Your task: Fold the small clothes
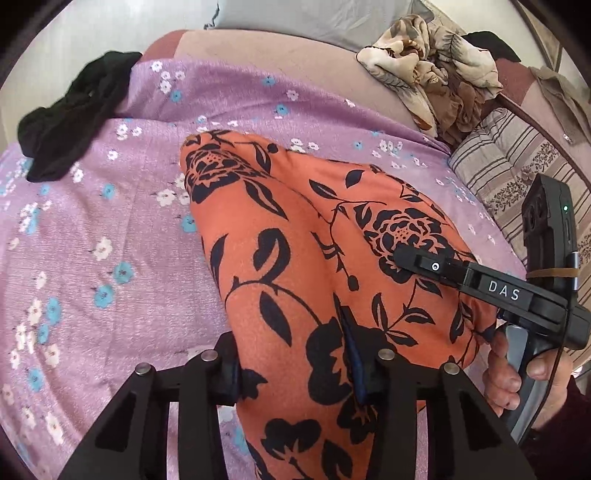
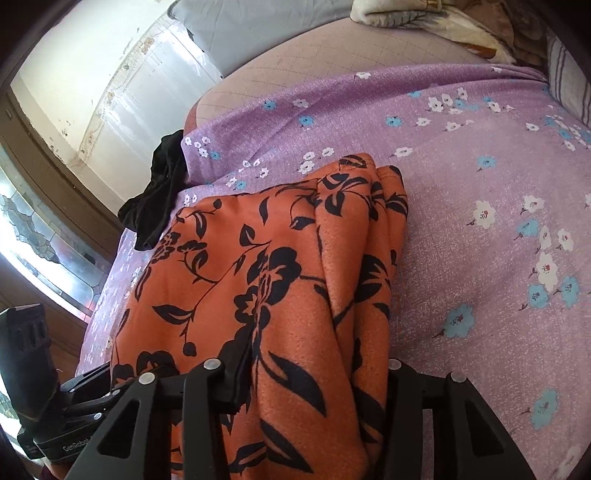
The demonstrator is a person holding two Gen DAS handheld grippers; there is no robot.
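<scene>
An orange garment with black flowers lies folded lengthwise on the purple flowered bedsheet. My left gripper has its near end between the fingers, which stand wide with cloth bunched between them. The right gripper shows at the right in the left wrist view, resting on the garment's right edge. In the right wrist view the garment fills the gap of my right gripper, whose fingers stand wide around a thick fold. The left gripper shows at the lower left there.
A black garment lies at the sheet's far left edge and also shows in the right wrist view. A crumpled beige patterned cloth and a striped pillow lie at the right. A grey pillow is at the back.
</scene>
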